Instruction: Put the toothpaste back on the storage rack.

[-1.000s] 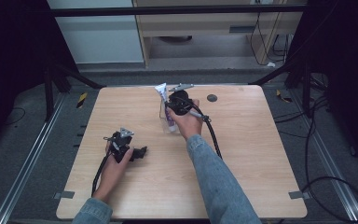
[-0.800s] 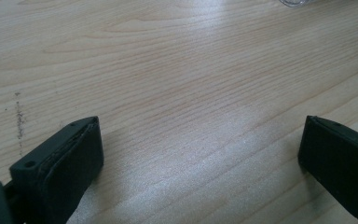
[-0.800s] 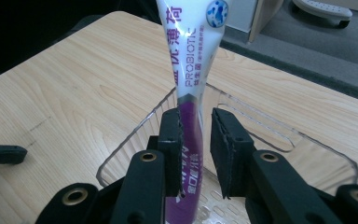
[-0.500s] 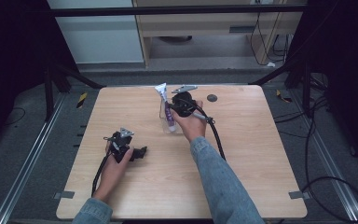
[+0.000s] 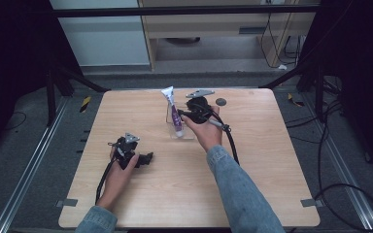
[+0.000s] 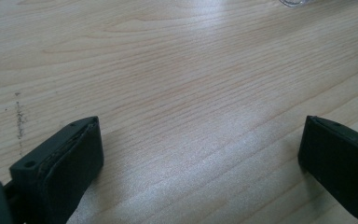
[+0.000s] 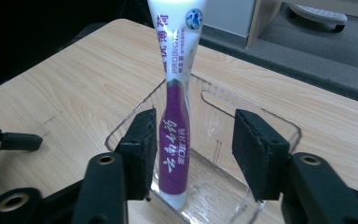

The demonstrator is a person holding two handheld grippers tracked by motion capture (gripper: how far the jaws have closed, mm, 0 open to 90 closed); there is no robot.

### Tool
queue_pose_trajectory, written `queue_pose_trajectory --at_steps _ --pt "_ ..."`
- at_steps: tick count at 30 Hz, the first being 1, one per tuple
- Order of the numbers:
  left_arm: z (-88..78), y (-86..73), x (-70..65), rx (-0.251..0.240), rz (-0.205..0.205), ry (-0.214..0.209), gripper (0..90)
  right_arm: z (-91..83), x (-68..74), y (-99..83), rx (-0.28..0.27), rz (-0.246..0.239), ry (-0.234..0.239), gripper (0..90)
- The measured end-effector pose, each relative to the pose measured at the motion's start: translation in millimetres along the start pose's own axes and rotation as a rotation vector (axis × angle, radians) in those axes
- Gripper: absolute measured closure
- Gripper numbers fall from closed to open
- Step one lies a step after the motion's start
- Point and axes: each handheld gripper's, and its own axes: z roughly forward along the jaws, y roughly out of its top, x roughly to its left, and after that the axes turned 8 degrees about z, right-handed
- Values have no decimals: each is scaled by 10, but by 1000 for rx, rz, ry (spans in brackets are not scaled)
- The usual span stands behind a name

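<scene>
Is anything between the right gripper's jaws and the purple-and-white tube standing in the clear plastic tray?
Nothing visible. The right gripper has its jaws open around the purple-and-white tube, which stands in the clear plastic tray against one jaw, with a gap to the other.

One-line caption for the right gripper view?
Open right tool straddling a purple-and-white tube standing in a clear tray.

Your left gripper (image 5: pixel 143 158) rests low near you, fingers (image 6: pixel 65 158) spread wide. Your right gripper (image 5: pixel 187 114) reaches forward, fingers (image 7: pixel 140 144) parted.
</scene>
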Motion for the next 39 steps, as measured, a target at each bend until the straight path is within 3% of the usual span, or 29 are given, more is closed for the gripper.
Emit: queue_pose_trajectory --at_steps 6,14,22,30,39 --pt "0 0 0 0 0 0 0 -143 -37 12 -9 24 20 441" --pt "0 0 0 0 0 0 0 -262 -21 9 -7 -13 49 320" --pt "0 0 0 0 0 0 0 -382 -58 -51 -14 11 64 189" --pt "0 0 -2 0 -1 1 0 -558 -89 -78 -62 14 82 159" --pt "-1 0 -2 1 -2 1 0 -694 -230 -135 -86 -15 -2 73"
